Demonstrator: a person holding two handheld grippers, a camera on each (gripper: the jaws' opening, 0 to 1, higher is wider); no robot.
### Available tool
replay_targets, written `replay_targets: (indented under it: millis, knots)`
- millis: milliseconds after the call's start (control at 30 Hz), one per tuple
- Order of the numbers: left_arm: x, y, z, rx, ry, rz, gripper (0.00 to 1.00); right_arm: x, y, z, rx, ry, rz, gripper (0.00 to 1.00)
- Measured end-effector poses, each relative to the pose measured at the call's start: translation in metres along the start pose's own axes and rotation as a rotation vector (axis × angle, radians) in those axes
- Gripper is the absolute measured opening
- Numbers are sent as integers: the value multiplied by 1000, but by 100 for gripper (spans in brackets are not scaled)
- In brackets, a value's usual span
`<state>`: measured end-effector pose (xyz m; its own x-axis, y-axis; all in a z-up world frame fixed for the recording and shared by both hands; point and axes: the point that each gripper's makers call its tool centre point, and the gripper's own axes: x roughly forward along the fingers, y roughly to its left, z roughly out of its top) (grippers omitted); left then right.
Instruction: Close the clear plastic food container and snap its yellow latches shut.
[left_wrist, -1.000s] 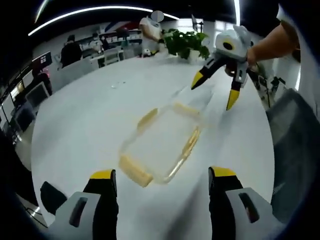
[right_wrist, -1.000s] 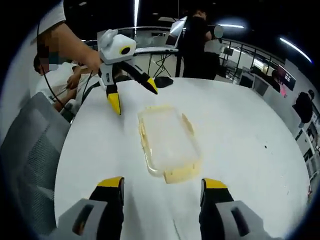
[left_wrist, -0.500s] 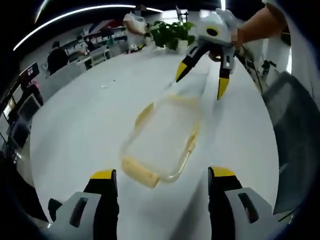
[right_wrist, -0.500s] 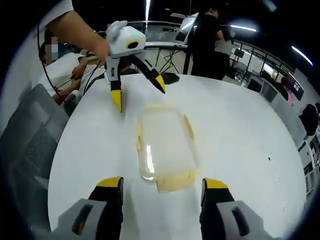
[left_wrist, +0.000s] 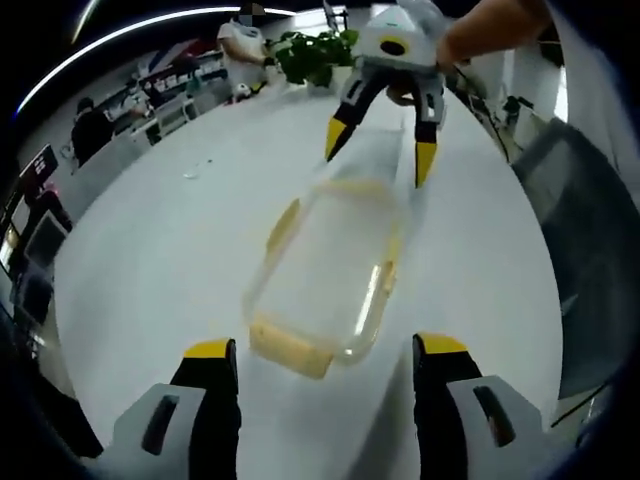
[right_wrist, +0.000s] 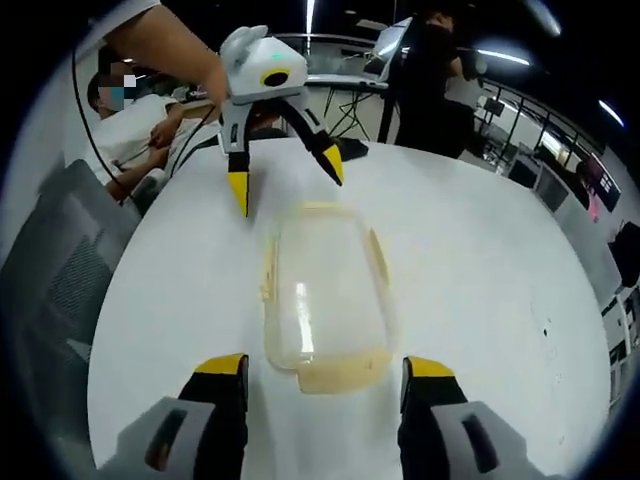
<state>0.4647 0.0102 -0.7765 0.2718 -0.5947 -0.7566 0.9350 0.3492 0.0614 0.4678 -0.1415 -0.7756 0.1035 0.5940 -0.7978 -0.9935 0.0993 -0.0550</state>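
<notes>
- Left gripper (left_wrist: 325, 360) jaws spread, empty, poised at near end of clear container (left_wrist: 325, 270) lying on white table (left_wrist: 150, 250)
- Right gripper (right_wrist: 325, 375) likewise released, at opposite end
- Step judged: approach; next, press yellow latches (right_wrist: 335, 372) down

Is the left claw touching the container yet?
Apart. In the right gripper view, the left claw hangs open above the container, white table between.

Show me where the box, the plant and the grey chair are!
box (right_wrist: 325, 290), right gripper view, middle of the clear lid
plant (left_wrist: 312, 55), left gripper view, green leaves
chair (right_wrist: 60, 300), right gripper view, grey backrest
</notes>
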Motion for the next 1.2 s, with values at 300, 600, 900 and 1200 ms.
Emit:
replay_targets:
  millis: [300, 600, 900, 1200]
  knots:
    - [5, 2, -4, 105, 47, -34, 68, 10, 2, -7, -31, 43, 26, 59]
    - [7, 10, -6, 147, 71, -77, 67, 15, -1, -9, -76, 82, 43, 59]
    - [11, 13, -10, 217, 103, -107, 65, 20, -4, -12, -86, 119, 62, 57]
    - [14, 22, -15, 292, 152, -121, 64, 24, -7, -15, -85, 144, 79, 56]
